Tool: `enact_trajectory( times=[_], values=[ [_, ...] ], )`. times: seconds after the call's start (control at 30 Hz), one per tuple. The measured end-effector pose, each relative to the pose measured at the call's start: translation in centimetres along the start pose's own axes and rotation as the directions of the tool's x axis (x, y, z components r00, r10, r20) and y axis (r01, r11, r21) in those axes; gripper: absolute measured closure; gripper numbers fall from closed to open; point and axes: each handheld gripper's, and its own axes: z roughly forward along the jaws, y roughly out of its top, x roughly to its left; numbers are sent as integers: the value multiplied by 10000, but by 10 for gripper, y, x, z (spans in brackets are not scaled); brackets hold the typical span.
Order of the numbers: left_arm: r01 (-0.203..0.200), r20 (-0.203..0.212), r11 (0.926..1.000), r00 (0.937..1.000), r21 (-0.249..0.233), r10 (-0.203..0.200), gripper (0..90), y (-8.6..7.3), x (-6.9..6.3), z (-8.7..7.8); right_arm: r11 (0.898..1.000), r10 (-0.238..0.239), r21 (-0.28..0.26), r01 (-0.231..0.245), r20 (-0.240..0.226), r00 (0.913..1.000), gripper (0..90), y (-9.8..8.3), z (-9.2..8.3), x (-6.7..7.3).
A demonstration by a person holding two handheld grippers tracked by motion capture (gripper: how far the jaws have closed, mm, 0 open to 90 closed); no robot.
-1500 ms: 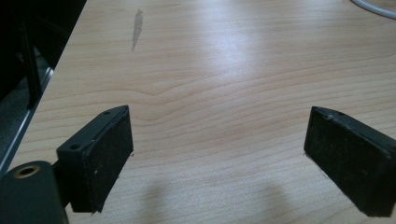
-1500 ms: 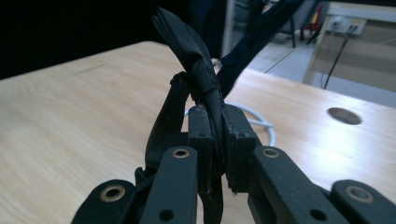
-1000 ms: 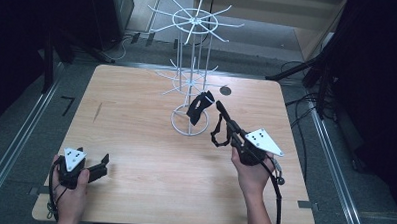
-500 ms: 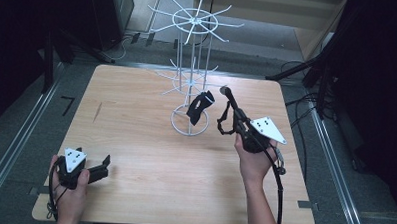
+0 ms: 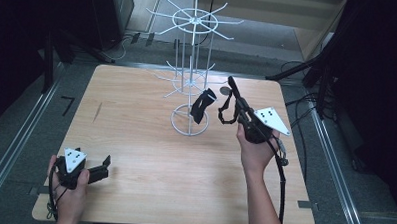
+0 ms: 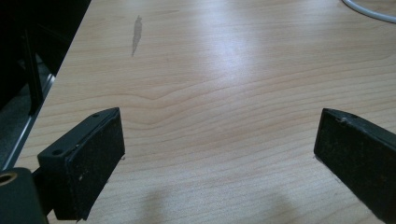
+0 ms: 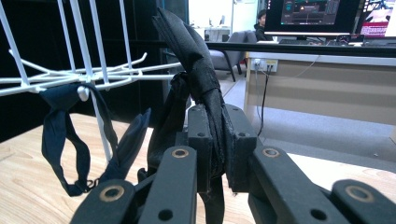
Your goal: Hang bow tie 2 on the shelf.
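High view: the right gripper [image 5: 235, 104] is clamping a black bow tie [image 5: 227, 111] just off the white wire rack [image 5: 190, 86], which is sitting at its ten o'clock with another bow tie [image 5: 201, 105] already hanging there; the left gripper [image 5: 100, 169] is idling far off, so the right hand is nearer. Left gripper view: jaws are standing wide apart over bare table [image 6: 224, 70]. Right gripper view: the bow tie [image 7: 198, 79] is standing upright, pinched between the jaws, with the rack's prongs [image 7: 93, 74] at nine o'clock.
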Motion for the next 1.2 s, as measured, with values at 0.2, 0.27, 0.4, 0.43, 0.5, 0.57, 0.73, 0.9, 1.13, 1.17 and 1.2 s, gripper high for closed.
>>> enact_trajectory(
  times=[0.2,0.27,0.4,0.43,0.5,0.57,0.73,0.9,1.13,1.17,1.2],
  values=[
    [1,-13,10000,10000,-2,-1,26,0,0,0,9999,-69,-82,69,-50,10000,839,5,5,-1],
    [17,-8,10000,10000,2,-17,26,0,-1,0,9997,-187,-148,185,-121,9998,839,7,8,0],
    [16,8,10000,10000,21,-16,26,0,0,0,9992,-335,-219,331,-164,9993,839,12,15,0],
    [11,5,10000,10000,20,-11,27,0,0,0,9990,-370,-249,366,-161,9992,839,13,16,0],
    [14,19,10000,10000,23,-14,27,0,0,0,9989,-349,-311,344,-169,9992,839,16,18,-1],
    [14,25,10000,10000,24,-14,27,0,0,0,9989,-378,-295,373,-175,9991,839,17,21,-2],
    [22,46,10000,10000,23,-22,27,0,0,0,9988,-401,-292,393,-251,9989,839,18,29,-5],
    [10,62,10000,10000,35,-10,27,0,0,0,9990,-74,-443,58,-360,9993,838,18,32,-9],
    [8,55,10000,10000,35,-8,27,0,0,1,9983,420,-361,-448,-740,9964,837,15,38,-15],
    [7,54,10000,10000,39,-7,27,0,0,1,9983,356,-422,-392,-829,9959,836,14,38,-15],
    [10,53,10000,10000,28,-10,27,0,0,1,9984,277,-461,-320,-904,9955,837,15,37,-14]
  ],
)
